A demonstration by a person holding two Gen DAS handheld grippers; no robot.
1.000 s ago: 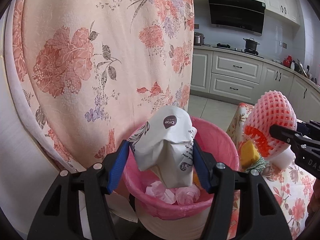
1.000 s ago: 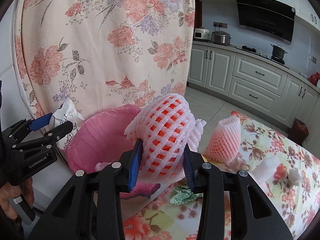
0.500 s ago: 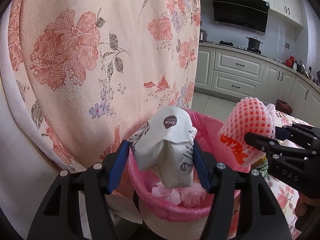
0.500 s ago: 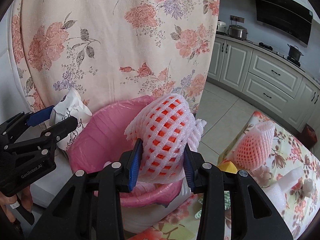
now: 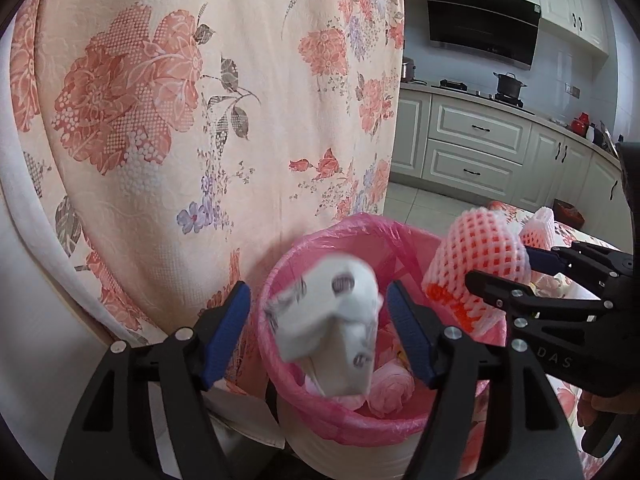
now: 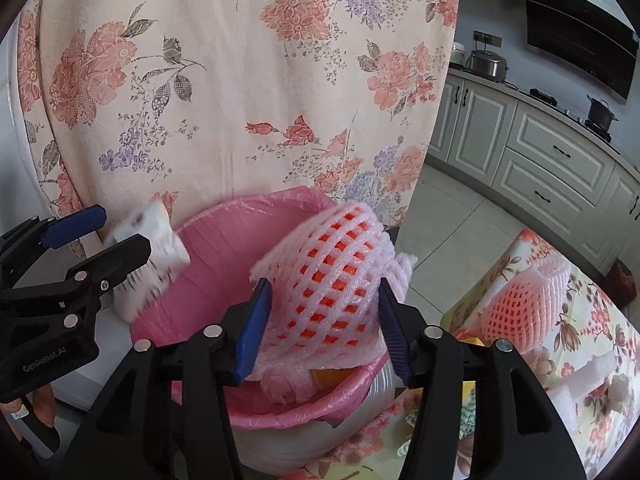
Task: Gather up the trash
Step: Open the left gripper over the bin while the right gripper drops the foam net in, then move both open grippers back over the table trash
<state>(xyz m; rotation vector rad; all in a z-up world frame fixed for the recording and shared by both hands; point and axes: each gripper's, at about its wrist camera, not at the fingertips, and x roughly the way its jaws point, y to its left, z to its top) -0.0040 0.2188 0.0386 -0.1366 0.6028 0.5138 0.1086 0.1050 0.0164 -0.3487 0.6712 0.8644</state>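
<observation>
Left wrist view: your left gripper (image 5: 318, 322) has its jaws spread wide, and the crumpled white paper bag (image 5: 330, 338) sits in the gap between the blue pads (image 5: 228, 336) without touching either one. The bag is motion-blurred and hangs right over the mouth of the trash bin (image 5: 332, 452), a white bucket lined with a pink plastic liner (image 5: 280, 376). Inside the liner you can see pale pink crumpled pieces (image 5: 390, 394) already lying at the bottom.

To the right in that same view, your right gripper (image 5: 502, 270) reaches in over the bin's rim, carrying the pink foam fruit net (image 5: 478, 258) with something orange showing through the mesh.

From the right wrist view, your right gripper (image 6: 326, 326) has its jaws set apart with the foam fruit net (image 6: 332, 276) between them. The net touches both blue pads (image 6: 254, 330), but you cannot tell whether they are clamping it or have let go. It sits above the near edge of the pink liner (image 6: 224, 264). Your left gripper (image 6: 98, 232) appears at the left edge with the blurred paper bag (image 6: 150, 260) beside its fingers, over the bin's far-left rim.

A second foam fruit net (image 6: 524, 304) lies on the floral tablecloth (image 6: 592, 332) to the right, well apart from the bin. A floral curtain (image 6: 240, 80) hangs just behind the bin.
</observation>
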